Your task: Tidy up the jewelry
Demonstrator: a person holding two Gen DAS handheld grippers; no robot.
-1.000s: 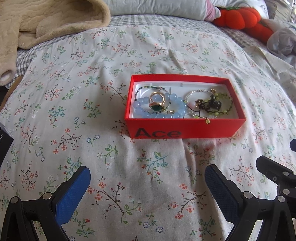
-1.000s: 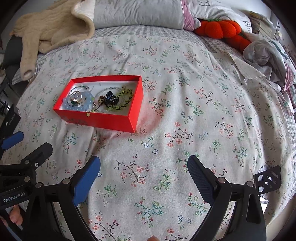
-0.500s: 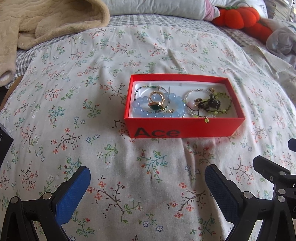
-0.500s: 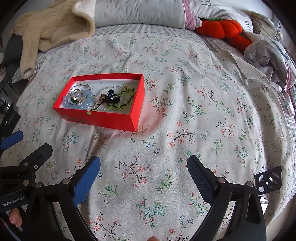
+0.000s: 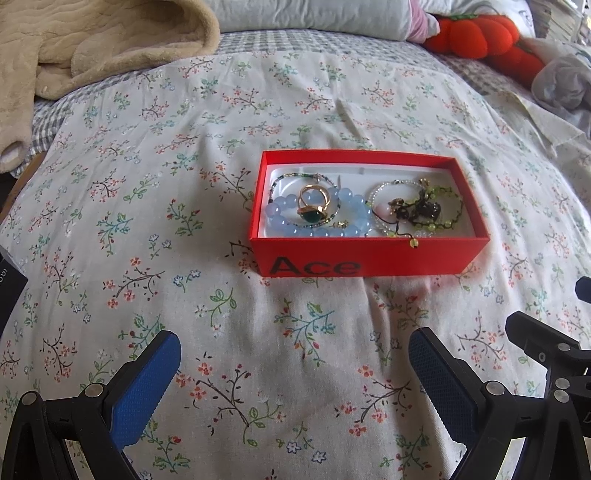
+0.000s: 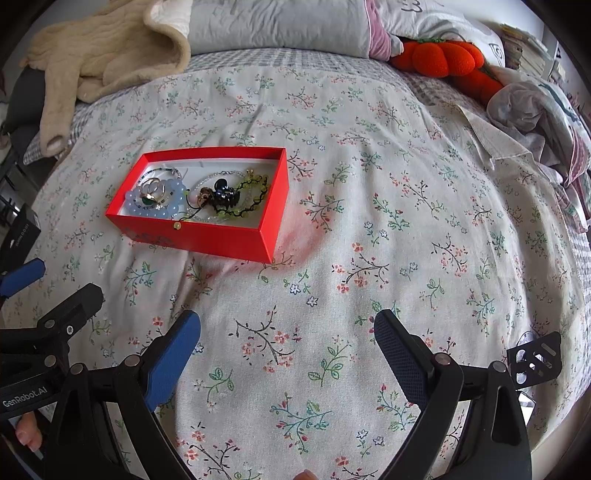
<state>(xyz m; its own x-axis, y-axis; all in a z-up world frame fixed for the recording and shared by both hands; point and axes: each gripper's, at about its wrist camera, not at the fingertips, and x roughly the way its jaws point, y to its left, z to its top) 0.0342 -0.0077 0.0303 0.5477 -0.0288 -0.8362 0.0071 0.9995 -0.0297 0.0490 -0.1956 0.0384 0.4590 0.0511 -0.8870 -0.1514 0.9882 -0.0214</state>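
Note:
A red box [image 5: 369, 258] [image 6: 207, 236] marked "Ace" sits on the floral bedspread with jewelry inside. Its left half holds a pale blue bead bracelet [image 5: 317, 230] [image 6: 133, 206], a gold ring with a green stone [image 5: 313, 210] [image 6: 149, 197] and a thin beaded chain [image 5: 291, 179]. Its right half holds a clear bead bracelet, a green and black beaded strand [image 5: 448, 206] [image 6: 255, 194] and a dark clip [image 6: 221, 195]. My left gripper [image 5: 295, 350] is open, well short of the box. My right gripper [image 6: 288, 334] is open too, nearer than the box and to its right. Neither holds anything.
A beige fleece garment [image 5: 85, 48] [image 6: 99, 55] lies at the far left. Pillows [image 6: 277, 26] and an orange plush pumpkin [image 5: 476, 35] [image 6: 443, 59] line the back, with crumpled clothes [image 6: 535, 114] at the right. The bedspread [image 6: 406, 206] spreads flat around the box.
Both views have shifted very slightly relative to the box. Neither gripper's opening has changed and the jewelry has not moved.

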